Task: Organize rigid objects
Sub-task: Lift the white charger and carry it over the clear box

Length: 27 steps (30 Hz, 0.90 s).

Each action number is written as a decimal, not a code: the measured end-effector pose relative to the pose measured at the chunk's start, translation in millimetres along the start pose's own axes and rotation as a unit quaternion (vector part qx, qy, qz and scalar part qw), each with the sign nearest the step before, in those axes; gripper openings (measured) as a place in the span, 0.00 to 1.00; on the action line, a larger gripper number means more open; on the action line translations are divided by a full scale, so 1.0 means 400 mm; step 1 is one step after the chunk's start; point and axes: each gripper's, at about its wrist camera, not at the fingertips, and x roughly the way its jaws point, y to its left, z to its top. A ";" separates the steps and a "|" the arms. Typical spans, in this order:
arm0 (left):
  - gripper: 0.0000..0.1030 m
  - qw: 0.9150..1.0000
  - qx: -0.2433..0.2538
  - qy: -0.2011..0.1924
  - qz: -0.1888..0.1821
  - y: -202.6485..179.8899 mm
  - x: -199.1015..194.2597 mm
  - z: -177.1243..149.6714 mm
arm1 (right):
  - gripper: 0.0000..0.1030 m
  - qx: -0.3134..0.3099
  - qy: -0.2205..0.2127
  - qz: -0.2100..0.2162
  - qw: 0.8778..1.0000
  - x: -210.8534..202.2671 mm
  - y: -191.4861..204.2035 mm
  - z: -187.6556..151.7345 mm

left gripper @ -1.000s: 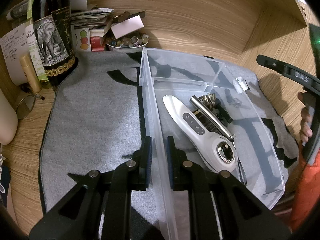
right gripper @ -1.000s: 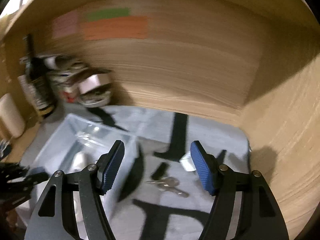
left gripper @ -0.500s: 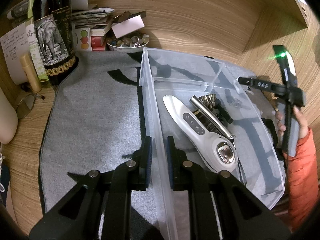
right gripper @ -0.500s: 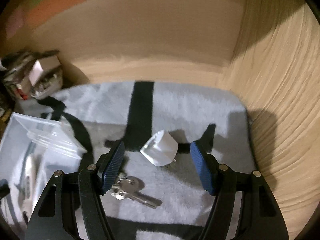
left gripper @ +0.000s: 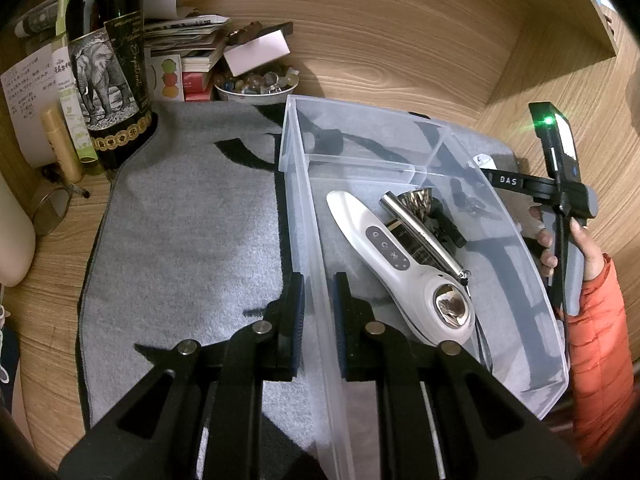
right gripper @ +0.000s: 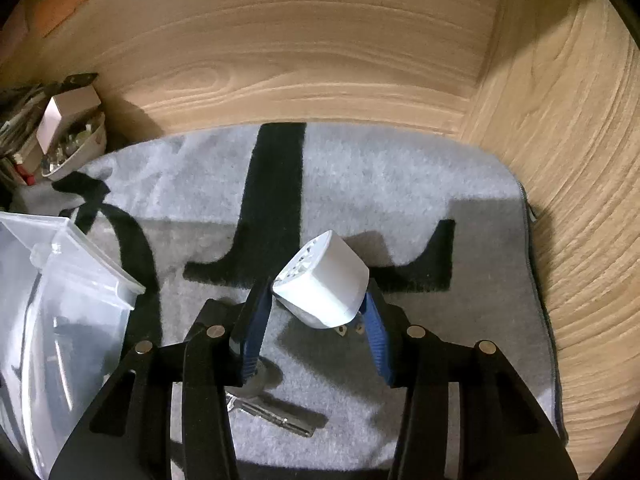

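Note:
My left gripper is shut on the left wall of the clear plastic bin, one finger inside and one outside. In the bin lie a white handheld device, a silver tube and dark small items. My right gripper has its blue pads against both sides of a white plug adapter on the grey mat. A key lies on the mat under the right gripper. The bin's corner shows at the left of the right wrist view.
A wine bottle with an elephant label, stacked papers and boxes, and a bowl of beads stand at the back left. Wooden walls close the back and right sides. The right gripper's body shows beside the bin.
My right gripper came down toward the mat and its fingers closed from wide open onto the white adapter. My left gripper has stayed clamped on the bin wall.

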 end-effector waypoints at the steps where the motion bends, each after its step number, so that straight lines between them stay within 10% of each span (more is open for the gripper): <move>1: 0.13 1.000 0.000 0.000 0.000 0.000 0.000 0.000 | 0.41 0.000 -0.001 0.001 1.000 0.000 0.004 0.002; 27: 0.12 1.000 0.000 0.000 0.000 0.000 0.000 0.001 | 0.41 -0.101 -0.138 0.047 0.984 -0.308 0.168 0.004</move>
